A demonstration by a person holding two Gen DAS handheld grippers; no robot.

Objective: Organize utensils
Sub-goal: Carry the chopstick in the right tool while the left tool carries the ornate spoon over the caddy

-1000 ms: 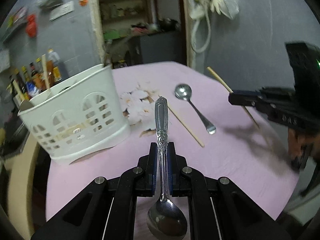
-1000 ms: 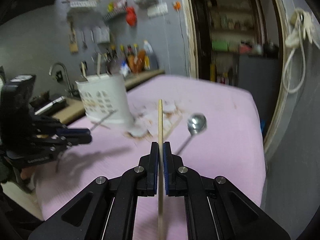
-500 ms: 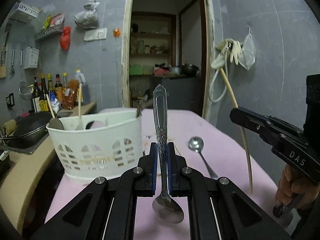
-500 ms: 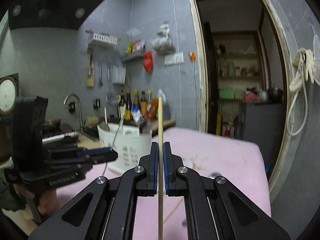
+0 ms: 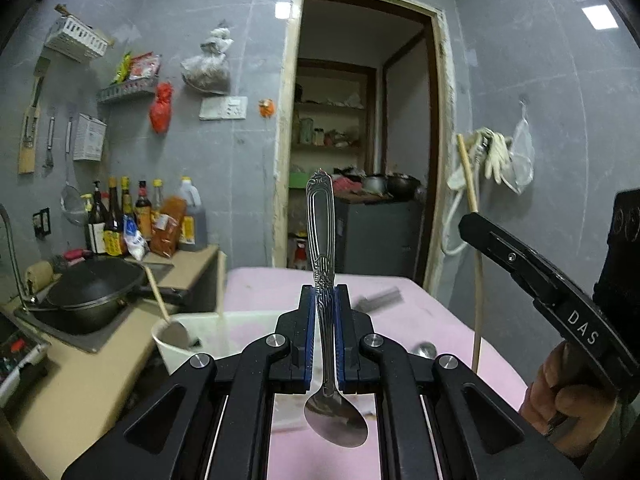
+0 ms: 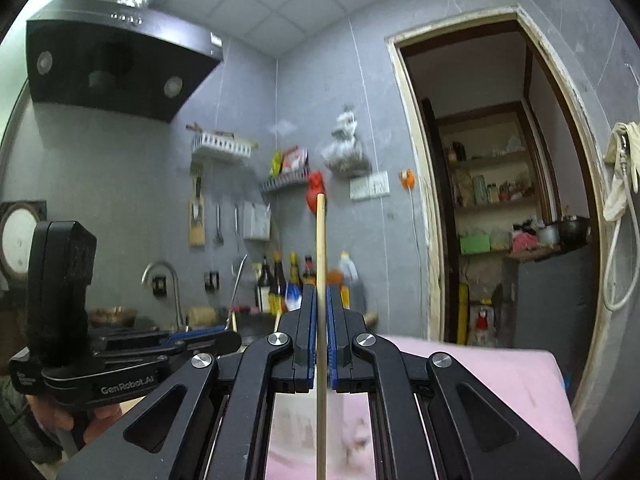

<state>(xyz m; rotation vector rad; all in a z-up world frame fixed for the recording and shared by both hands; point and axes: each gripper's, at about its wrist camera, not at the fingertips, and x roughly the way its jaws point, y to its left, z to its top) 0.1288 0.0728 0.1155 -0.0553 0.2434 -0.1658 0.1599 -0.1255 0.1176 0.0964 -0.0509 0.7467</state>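
My left gripper is shut on an ornate metal spoon, handle pointing up and bowl hanging below the pads. Low behind it shows the rim of the white utensil basket, with a spoon and a stick standing in it. My right gripper is shut on a wooden chopstick held upright. The right gripper and its chopstick also appear at the right of the left wrist view, with a hand under it. A second spoon lies on the pink table. The left gripper sits at the left.
A counter at the left carries a black wok and several sauce bottles. Behind the table is an open doorway with shelves. A range hood hangs high on the left wall, with a tap below.
Both grippers have risen and tipped up from facing the tabletop to near level. The basket and table have sunk low in both views. Spoon and chopstick remain gripped.
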